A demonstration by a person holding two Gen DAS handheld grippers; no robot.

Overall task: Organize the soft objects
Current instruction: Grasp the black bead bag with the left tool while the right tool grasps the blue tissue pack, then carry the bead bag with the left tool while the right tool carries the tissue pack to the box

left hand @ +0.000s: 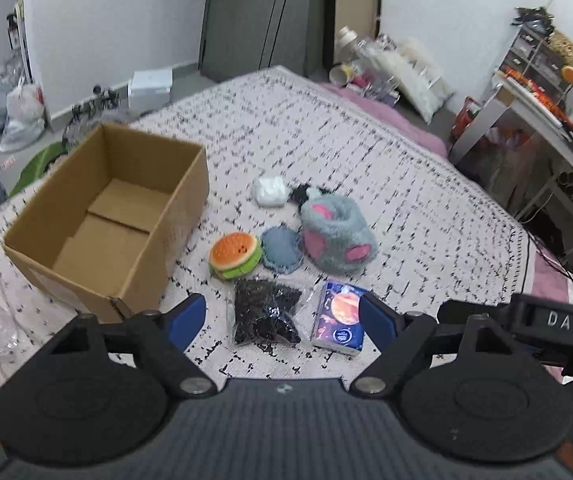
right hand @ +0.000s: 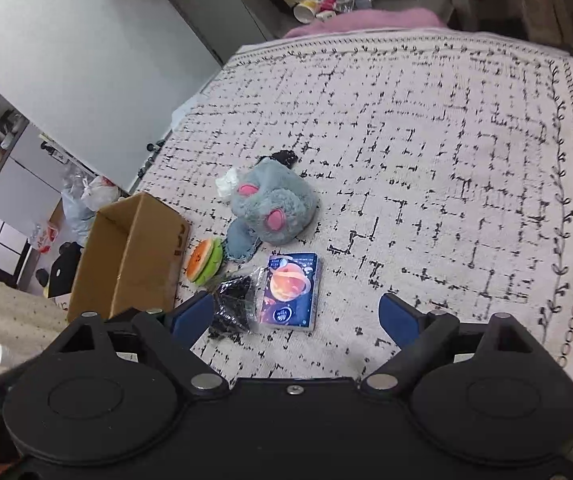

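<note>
An open cardboard box (left hand: 118, 216) (right hand: 126, 256) sits on the patterned bedspread, with nothing inside it. Beside it lie a burger-shaped plush (left hand: 235, 255) (right hand: 205, 266), a blue denim pad (left hand: 281, 249), a grey and pink fluffy slipper (left hand: 336, 238) (right hand: 272, 208), a white soft lump (left hand: 269, 191), a black item in clear wrap (left hand: 264, 312) (right hand: 232, 306) and a tissue pack with a planet print (left hand: 340, 318) (right hand: 291, 292). My left gripper (left hand: 282, 320) hovers open over the black item and tissue pack. My right gripper (right hand: 296, 320) is open above the tissue pack, holding nothing.
The bedspread (right hand: 426, 160) stretches wide to the right. A pink blanket edge (left hand: 406, 120), cups and bottles (left hand: 350, 68) and a cluttered desk (left hand: 546, 104) border the far side. Plastic bags (left hand: 18, 112) lie on the floor at the left.
</note>
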